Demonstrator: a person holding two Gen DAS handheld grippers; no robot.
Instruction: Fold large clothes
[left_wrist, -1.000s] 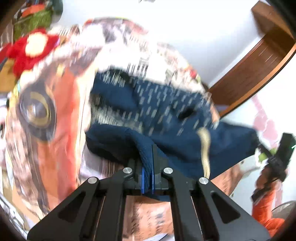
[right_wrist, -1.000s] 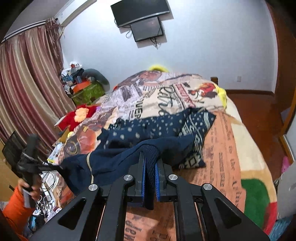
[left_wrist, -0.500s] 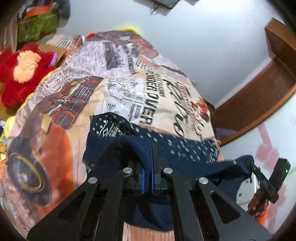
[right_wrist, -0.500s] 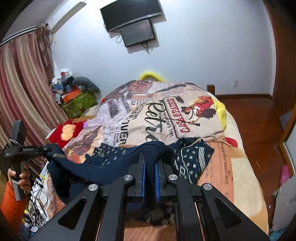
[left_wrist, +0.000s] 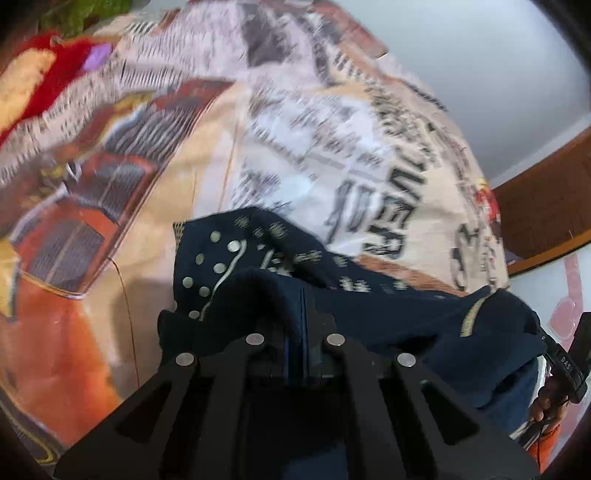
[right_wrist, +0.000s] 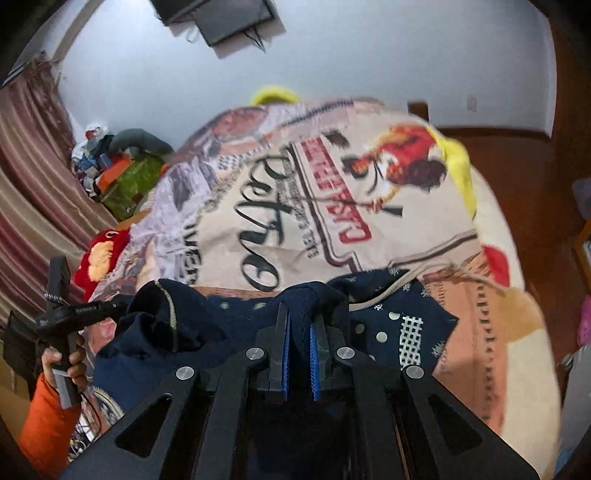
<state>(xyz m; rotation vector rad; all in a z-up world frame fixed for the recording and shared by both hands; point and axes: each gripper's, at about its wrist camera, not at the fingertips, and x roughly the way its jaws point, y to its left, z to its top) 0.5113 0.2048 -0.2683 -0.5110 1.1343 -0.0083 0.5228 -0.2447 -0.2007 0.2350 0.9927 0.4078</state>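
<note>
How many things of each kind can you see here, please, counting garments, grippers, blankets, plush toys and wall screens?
Garment: 1, navy, pinched by both grippers
Grippers: 2, left gripper and right gripper
Blanket: 1, printed
Plush toy: 1, red
Screens: 2, on the wall
Total: 7

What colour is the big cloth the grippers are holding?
Dark navy garment, with pale dots and small motifs; the right wrist view shows it best.

Garment (right_wrist: 388, 325) on the bed (right_wrist: 491, 332), stretched between left claw (left_wrist: 303, 325) and right claw (right_wrist: 299, 332).
</note>
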